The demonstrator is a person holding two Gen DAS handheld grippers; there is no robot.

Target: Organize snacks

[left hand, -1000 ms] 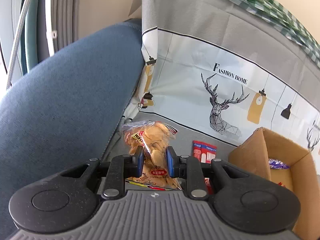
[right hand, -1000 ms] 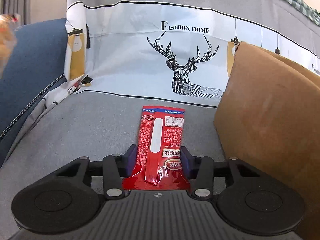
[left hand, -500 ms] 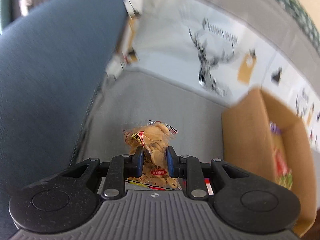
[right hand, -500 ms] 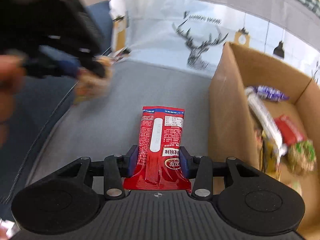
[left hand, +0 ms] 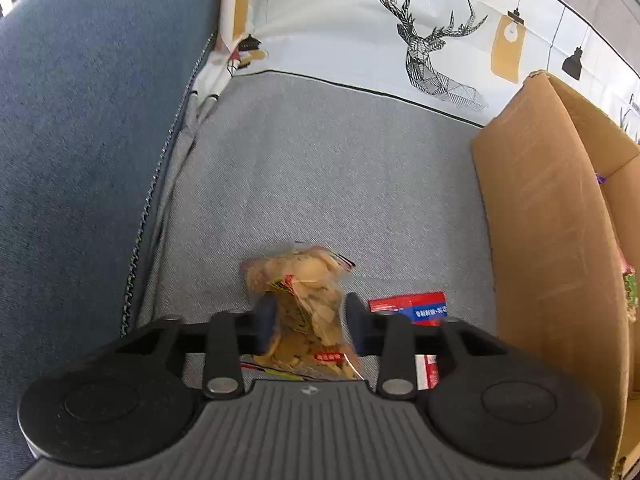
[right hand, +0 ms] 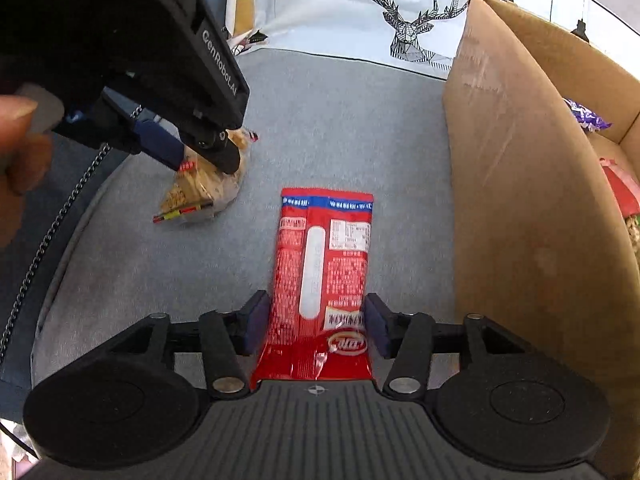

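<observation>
The right gripper (right hand: 316, 326) is clamped on the red packet (right hand: 322, 268); its long axis runs 6 to 12 o'clock, sealed blue-edged end at 12, lower end hidden behind the gripper body. The left gripper (left hand: 308, 326) grips the cracker bag (left hand: 302, 300), long axis likewise toward 12, the bag blurred; from the right wrist, that bag (right hand: 208, 184) hangs just above the grey cushion (right hand: 340, 120). The box (right hand: 516, 184) stands at 3 o'clock, its contents cut off at the edge.
</observation>
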